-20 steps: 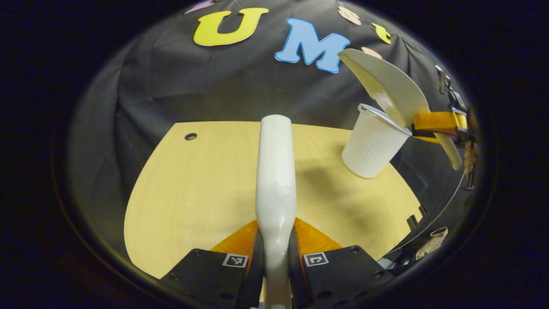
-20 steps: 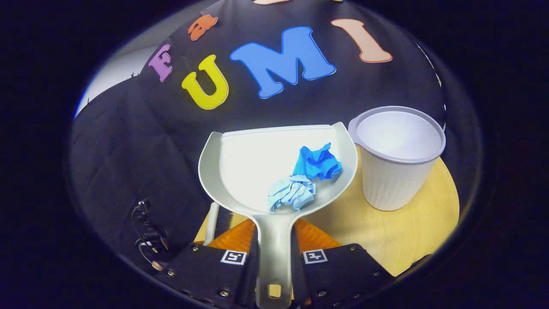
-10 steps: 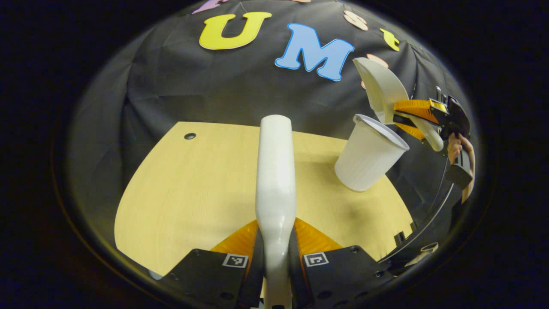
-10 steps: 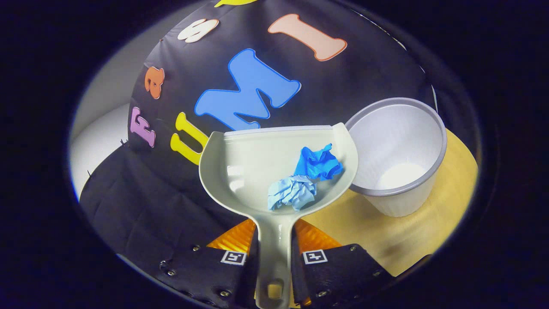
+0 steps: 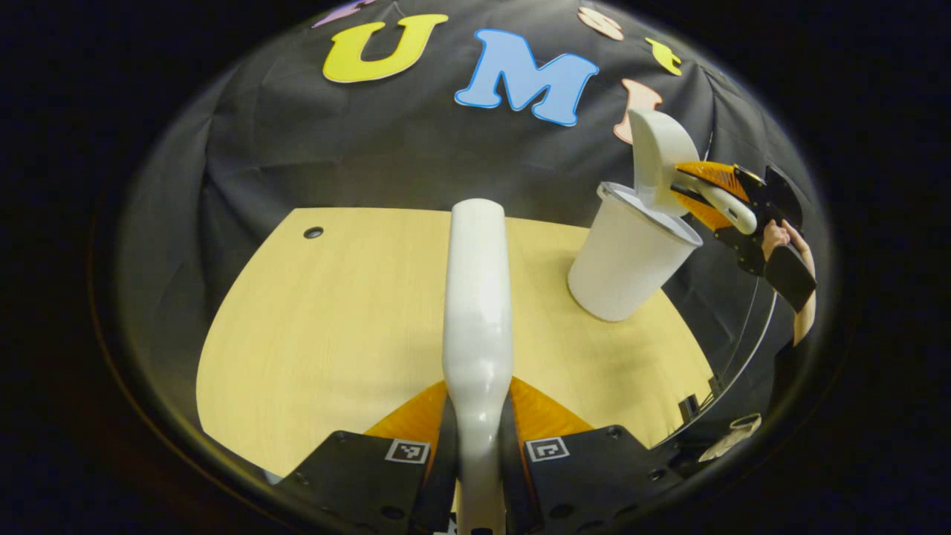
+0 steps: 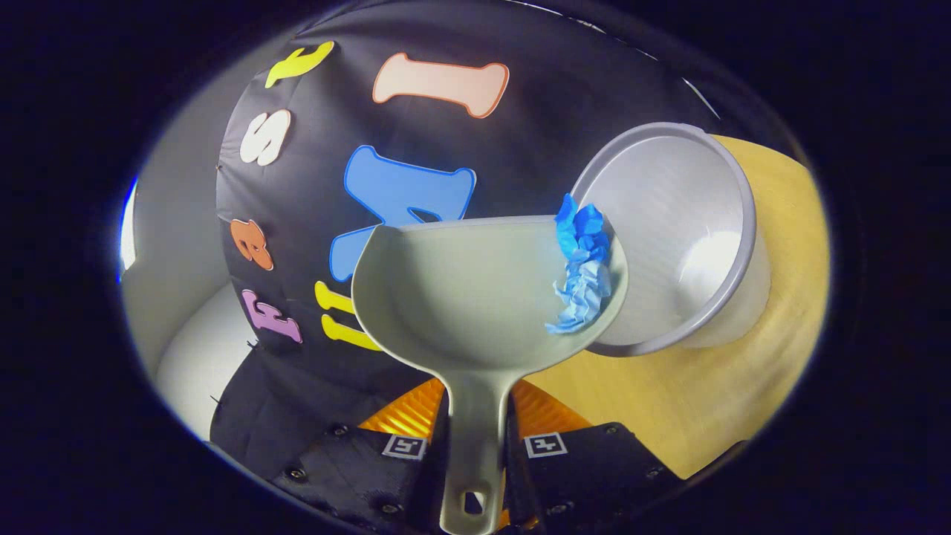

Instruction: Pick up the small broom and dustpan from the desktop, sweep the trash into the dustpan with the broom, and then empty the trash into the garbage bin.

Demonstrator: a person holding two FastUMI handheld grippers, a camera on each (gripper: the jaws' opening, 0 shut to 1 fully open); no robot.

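Two crumpled paper wads [image 6: 582, 276] have slid to the rim of your tilted dustpan [image 6: 475, 297] — steeper than a second ago — above the garbage bin [image 6: 687, 223]. Right gripper [image 6: 475, 453] clamps its handle; left gripper [image 5: 477, 453] grips the broom [image 5: 477, 297] over the desk [image 5: 334, 312].

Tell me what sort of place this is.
Probably a staged recording booth, not a home: a black cloth wall backs a bare wooden desktop, with only a white garbage bin standing on it.
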